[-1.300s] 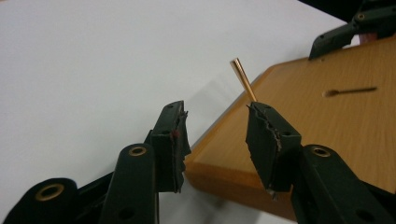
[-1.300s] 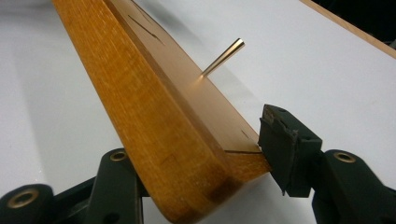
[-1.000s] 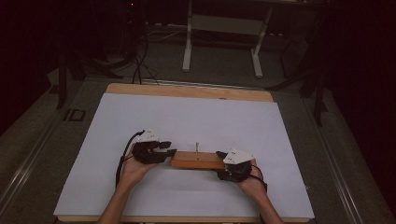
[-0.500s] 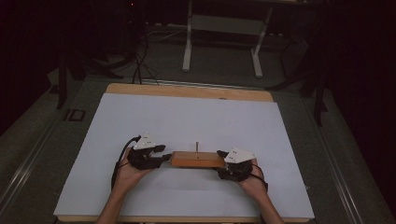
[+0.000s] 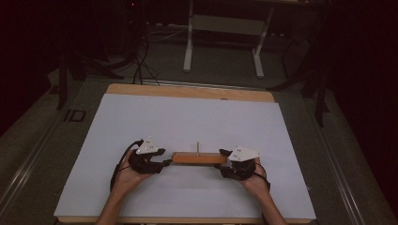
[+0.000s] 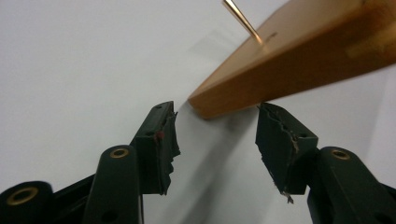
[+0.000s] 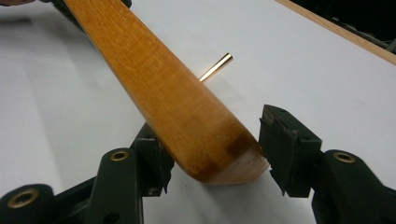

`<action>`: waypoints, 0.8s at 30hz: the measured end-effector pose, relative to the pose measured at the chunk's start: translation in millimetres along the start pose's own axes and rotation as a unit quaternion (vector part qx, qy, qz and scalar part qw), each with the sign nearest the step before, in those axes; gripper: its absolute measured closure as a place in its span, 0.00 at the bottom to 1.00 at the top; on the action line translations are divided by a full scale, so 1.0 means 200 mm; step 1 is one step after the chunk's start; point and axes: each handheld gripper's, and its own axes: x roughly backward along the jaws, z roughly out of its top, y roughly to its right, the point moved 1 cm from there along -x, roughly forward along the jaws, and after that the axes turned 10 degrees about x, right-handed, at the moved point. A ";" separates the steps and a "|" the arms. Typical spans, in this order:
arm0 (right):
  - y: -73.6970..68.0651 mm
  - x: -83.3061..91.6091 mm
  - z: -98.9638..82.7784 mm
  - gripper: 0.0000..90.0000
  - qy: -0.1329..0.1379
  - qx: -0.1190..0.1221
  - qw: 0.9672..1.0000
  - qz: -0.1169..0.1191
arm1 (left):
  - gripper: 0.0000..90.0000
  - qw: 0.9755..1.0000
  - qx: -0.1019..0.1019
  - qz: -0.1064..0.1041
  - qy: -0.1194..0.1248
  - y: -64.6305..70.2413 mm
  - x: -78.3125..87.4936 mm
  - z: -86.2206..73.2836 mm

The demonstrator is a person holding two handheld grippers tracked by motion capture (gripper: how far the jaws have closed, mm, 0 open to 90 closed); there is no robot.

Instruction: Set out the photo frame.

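No readable text, label, brand, number or sign stands on anything here.

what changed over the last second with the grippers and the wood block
The left gripper drew back a little from the block's left end; its jaws now stand open just short of it. The wooden block with its upright peg stayed put on the white sheet, and the right gripper stayed open around the right end.

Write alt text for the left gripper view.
Two open black jaws of the left gripper frame the near end of a long honey-coloured wooden block without touching it. A thin brass-coloured pin rises from the block's top; everything rests on a white tabletop sheet.
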 end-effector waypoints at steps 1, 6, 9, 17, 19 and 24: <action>0.00 0.00 0.00 0.51 0.000 0.000 1.000 0.000 | 0.51 1.000 0.000 0.000 0.000 0.00 0.00 0.00; 0.01 0.00 0.00 0.51 0.002 0.000 1.000 0.000 | 0.47 1.000 -0.027 0.006 -0.010 0.05 -0.03 0.01; 0.01 0.00 0.00 0.51 0.002 -0.003 1.000 0.000 | 0.46 0.999 -0.038 0.008 -0.011 0.07 -0.05 0.01; 0.02 -0.01 0.00 0.51 0.000 -0.006 1.000 0.001 | 0.47 0.999 -0.047 0.009 0.005 0.10 -0.13 0.06; 0.03 -0.01 -0.01 0.51 0.001 -0.005 1.000 0.003 | 0.48 0.999 -0.046 0.010 0.006 0.10 -0.13 0.06; 0.03 -0.01 -0.01 0.51 0.000 -0.009 1.000 0.003 | 0.50 0.999 -0.041 0.007 0.016 0.09 -0.14 0.07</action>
